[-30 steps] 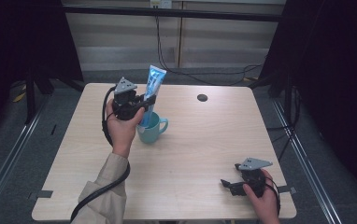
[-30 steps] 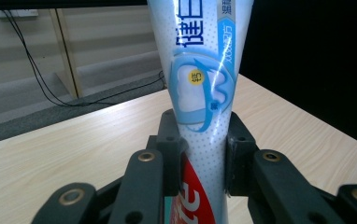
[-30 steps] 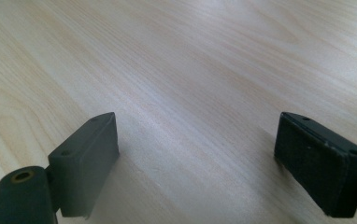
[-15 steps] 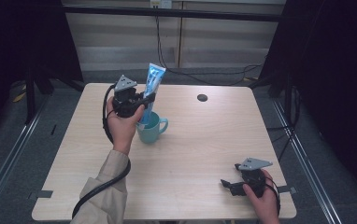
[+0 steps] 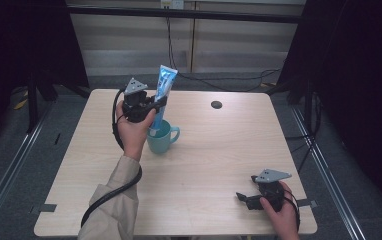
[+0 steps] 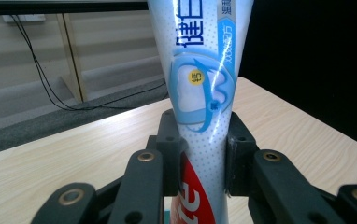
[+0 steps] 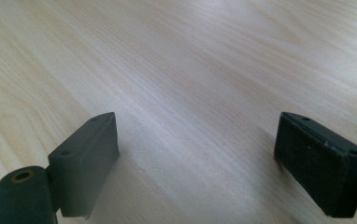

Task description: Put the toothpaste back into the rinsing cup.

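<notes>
Nearest the table's (image 5: 214,165) front edge, the right gripper (image 5: 249,199) rests low over bare wood, its jaws spread wide with nothing between them. Farther back, the left gripper (image 5: 154,105) is clamped on a toothpaste tube (image 5: 163,90), held nearly upright above a teal mug (image 5: 161,137), with the tube's lower end reaching down at the mug's mouth. The tube is white and light blue, with a blue swirl, a small yellow dot, printed characters and a red band lower down (image 6: 200,93). Its flat crimped end points up.
</notes>
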Demonstrator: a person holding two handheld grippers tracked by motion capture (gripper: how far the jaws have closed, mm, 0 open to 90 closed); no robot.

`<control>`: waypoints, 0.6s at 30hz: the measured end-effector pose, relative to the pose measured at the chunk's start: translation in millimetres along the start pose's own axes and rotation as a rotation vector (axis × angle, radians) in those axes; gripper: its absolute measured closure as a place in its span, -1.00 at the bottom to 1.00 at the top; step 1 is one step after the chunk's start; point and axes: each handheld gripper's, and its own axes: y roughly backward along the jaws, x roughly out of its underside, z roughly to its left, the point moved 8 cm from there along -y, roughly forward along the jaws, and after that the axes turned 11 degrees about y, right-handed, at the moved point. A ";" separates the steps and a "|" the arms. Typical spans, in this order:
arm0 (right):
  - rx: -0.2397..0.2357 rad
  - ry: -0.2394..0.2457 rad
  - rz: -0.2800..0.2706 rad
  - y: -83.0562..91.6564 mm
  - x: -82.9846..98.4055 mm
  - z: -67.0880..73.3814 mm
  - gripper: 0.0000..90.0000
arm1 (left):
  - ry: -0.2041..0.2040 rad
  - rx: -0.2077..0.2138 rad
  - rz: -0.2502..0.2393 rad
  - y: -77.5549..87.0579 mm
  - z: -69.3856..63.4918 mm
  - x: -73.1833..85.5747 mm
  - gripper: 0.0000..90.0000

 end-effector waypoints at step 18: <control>-0.004 0.002 0.003 0.6 0.4 0.8 -0.71 | 0.008 -0.027 0.019 -23.3 11.6 12.1 0.61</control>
